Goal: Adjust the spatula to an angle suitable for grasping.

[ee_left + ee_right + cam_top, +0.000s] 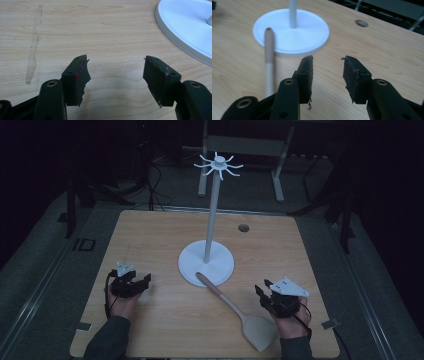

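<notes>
With the right gripper (327, 61) holding its 2 black fingers (306, 72) apart on nothing near the surface's (150, 235) near right corner, the beige wooden spatula (235, 307) just beside them, handle tip on the white round-based hook stand (206, 262), could skid or tip that stand if nudged, while the left gripper (116, 63) waits open-fingered near the left edge.

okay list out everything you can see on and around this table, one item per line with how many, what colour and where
spatula: one, beige, lying diagonally on the table between the two grippers, handle tip on the stand's base
hook stand: one, white, round base mid-table, tall pole, ring of hooks on top
table: one, light wood, small round hole near its far edge
frame legs: grey, on the dark floor beyond the table
left gripper: one, black, jaws open over bare wood near the stand's base
right gripper: one, black, jaws open, beside the spatula handle
</notes>
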`<state>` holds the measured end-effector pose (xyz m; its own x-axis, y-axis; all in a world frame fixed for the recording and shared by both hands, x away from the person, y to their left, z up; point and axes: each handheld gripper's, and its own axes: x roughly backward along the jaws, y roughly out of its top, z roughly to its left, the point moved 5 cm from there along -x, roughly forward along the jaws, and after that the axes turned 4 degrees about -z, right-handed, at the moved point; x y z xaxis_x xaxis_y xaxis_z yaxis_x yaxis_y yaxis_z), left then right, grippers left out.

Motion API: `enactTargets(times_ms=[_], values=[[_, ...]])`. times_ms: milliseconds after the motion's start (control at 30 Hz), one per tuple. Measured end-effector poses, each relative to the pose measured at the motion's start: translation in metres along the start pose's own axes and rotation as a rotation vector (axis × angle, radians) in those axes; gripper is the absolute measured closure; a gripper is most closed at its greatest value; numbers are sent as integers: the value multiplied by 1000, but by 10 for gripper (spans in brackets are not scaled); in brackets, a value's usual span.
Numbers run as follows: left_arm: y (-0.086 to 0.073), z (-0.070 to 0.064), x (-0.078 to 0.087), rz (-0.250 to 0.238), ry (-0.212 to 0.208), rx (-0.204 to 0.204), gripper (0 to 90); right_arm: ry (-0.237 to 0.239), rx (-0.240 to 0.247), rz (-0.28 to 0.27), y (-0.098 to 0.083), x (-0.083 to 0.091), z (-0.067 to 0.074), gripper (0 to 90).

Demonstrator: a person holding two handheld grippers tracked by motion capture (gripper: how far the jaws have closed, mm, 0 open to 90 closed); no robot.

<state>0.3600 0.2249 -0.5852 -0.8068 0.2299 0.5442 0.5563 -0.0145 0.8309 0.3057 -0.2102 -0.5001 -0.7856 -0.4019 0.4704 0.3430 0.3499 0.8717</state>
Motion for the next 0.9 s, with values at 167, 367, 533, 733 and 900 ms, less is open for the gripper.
enactTargets(times_ms=[167,367,533,733,900], values=[[0,-1,0,-2,-1,0,369,41,31,21,7,-6,13,637],[0,0,0,-2,-2,2,369,128,61,86,5,-24,36,712],[0,0,0,-3,-2,3,369,201,95,177,-7,-42,55,761],[1,0,1,-5,-2,6,369,249,125,259,-17,-60,65,733],[1,0,1,-5,-4,5,368,278,150,319,-23,-70,71,683]])
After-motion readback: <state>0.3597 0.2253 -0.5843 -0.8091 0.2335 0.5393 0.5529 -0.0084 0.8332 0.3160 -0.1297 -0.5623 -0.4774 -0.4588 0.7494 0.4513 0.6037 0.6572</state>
